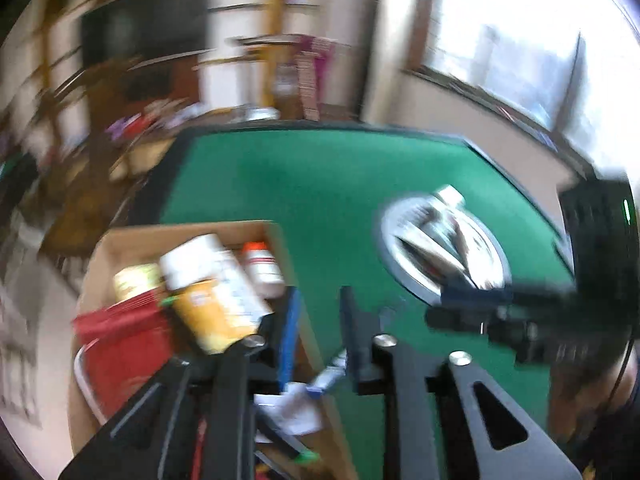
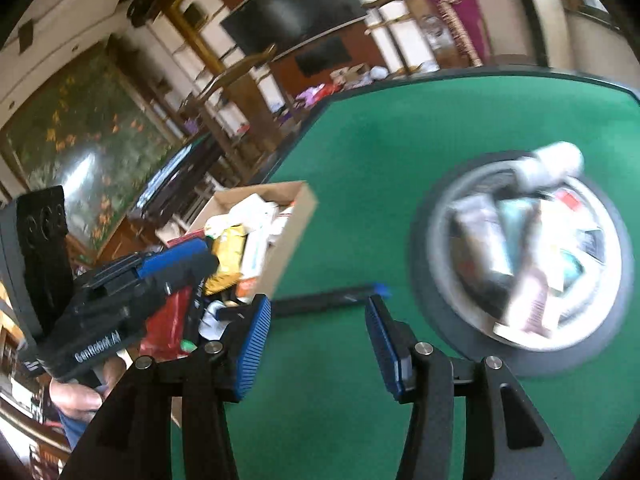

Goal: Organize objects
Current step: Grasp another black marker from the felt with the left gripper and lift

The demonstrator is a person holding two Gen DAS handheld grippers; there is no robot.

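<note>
Box: a cardboard box (image 1: 120,248) is seen at the lower left of the left wrist view, packed with a large white-capped bottle (image 1: 216,288), a small orange-capped bottle (image 1: 262,268) and a red packet (image 1: 124,344); it is judged to be the sorting destination, since bottles and packets are already gathered there.

Left tongs: the left tongs (image 1: 320,320) are held at the lower middle of that view, over the box's near right edge; the jaws are spread apart and nothing is gripped, though a small blue-and-white tube (image 1: 330,374) lies just below them, where blur leaves contact unclear.

Counter: a green counter (image 1: 312,184) carries everything; its middle is bare.

Right tongs: the right tongs (image 2: 318,320) sit at the lower middle of the right wrist view, jaws wide and empty, above bare green felt between box and tray.

Tray: a round silver tray (image 2: 616,240) at the right of both views is heaped with packets and a white bottle (image 2: 556,162); these are judged to be the items left to sort.

Obstruction: the crowded box leaves little room, and motion blur hides labels.
</note>
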